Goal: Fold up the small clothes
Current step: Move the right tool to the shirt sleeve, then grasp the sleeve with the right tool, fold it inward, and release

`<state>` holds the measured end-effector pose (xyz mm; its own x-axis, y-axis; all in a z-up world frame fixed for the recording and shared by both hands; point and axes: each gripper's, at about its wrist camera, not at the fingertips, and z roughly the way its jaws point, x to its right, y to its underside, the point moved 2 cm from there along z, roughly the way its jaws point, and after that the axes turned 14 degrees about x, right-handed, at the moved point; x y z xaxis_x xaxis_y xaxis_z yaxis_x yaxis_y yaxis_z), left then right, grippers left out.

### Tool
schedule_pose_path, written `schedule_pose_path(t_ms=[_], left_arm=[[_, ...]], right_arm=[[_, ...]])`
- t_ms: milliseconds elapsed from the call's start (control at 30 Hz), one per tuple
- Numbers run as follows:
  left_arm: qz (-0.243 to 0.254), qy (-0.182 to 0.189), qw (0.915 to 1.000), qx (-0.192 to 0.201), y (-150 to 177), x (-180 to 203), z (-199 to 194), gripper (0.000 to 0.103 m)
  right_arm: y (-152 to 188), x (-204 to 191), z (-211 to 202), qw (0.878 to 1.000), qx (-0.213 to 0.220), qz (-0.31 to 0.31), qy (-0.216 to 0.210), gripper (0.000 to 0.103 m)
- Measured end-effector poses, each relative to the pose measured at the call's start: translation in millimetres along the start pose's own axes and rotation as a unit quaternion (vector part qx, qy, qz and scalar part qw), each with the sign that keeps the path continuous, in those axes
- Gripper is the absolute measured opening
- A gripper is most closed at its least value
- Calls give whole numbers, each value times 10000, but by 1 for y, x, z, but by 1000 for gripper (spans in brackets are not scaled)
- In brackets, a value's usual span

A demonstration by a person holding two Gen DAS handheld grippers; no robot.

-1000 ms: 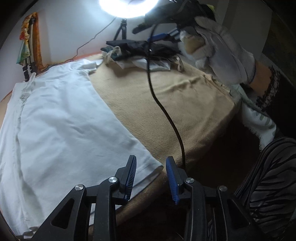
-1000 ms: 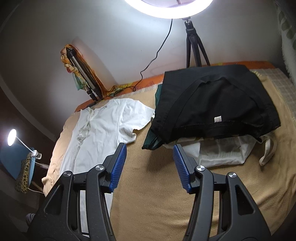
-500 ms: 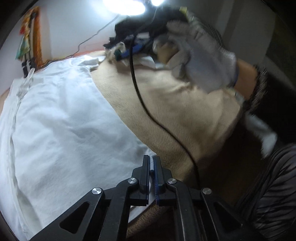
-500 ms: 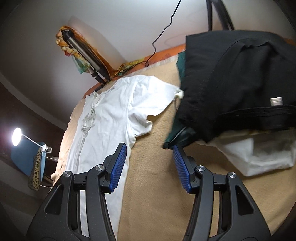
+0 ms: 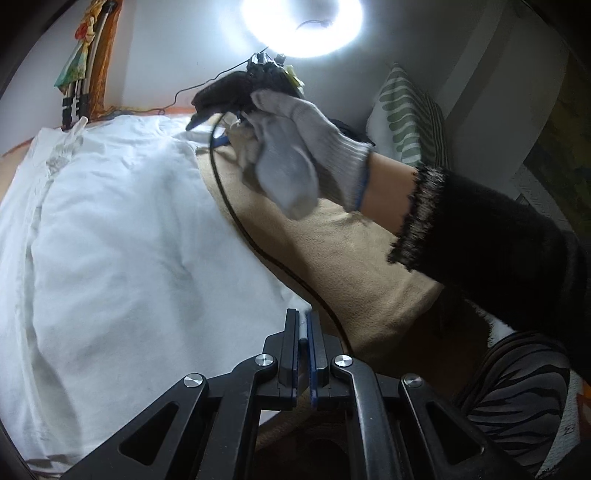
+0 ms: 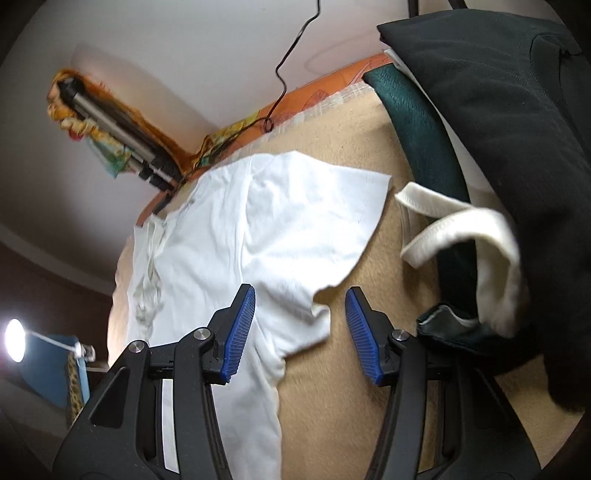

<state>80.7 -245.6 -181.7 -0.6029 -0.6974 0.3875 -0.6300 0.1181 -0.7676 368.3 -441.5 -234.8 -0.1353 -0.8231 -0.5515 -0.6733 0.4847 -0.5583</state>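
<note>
A white T-shirt (image 5: pixel 122 236) lies spread flat on a tan blanket (image 5: pixel 354 266). My left gripper (image 5: pixel 303 332) is shut on the shirt's bottom hem corner at the near edge of the bed. In the right wrist view the shirt (image 6: pixel 236 236) shows its right sleeve (image 6: pixel 332 229) and armpit. My right gripper (image 6: pixel 299 317) is open, its blue pads on either side of the fabric just below the sleeve, close above it. In the left wrist view the right gripper (image 5: pixel 207 110) is held by a gloved hand (image 5: pixel 295 155) at the shirt's far side.
A pile of dark and green folded clothes (image 6: pixel 517 147) with a white strap (image 6: pixel 461 229) lies right of the sleeve. A black cable (image 5: pixel 236 221) trails over the blanket. A ring light (image 5: pixel 303 26) and a striped pillow (image 5: pixel 406 122) stand behind. A lamp (image 6: pixel 14 339) is at the left.
My left gripper closed on the shirt's hem corner. My right gripper moved left and down from over the dark clothes pile to the shirt's sleeve and armpit, staying open.
</note>
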Motion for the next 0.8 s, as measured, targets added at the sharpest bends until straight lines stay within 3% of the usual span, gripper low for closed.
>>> schedule_pose_path(t_ms=[133, 400, 567, 800], left_arm=[[-56, 47, 10000, 27, -1, 0, 0, 1], [-556, 114, 9979, 305, -4, -24, -24, 0], [-758, 59, 9957, 531, -5, -32, -41, 0], [-1128, -173, 9903, 794, 0, -62, -70, 0]], right_arm=[[0, -6, 12, 9998, -168, -41, -39, 11], [-17, -48, -4, 9958, 163, -827, 371, 7], [-13, -87, -2, 9866, 147, -1493, 636, 7], [2, -148, 18, 9720, 53, -2248, 682, 7]])
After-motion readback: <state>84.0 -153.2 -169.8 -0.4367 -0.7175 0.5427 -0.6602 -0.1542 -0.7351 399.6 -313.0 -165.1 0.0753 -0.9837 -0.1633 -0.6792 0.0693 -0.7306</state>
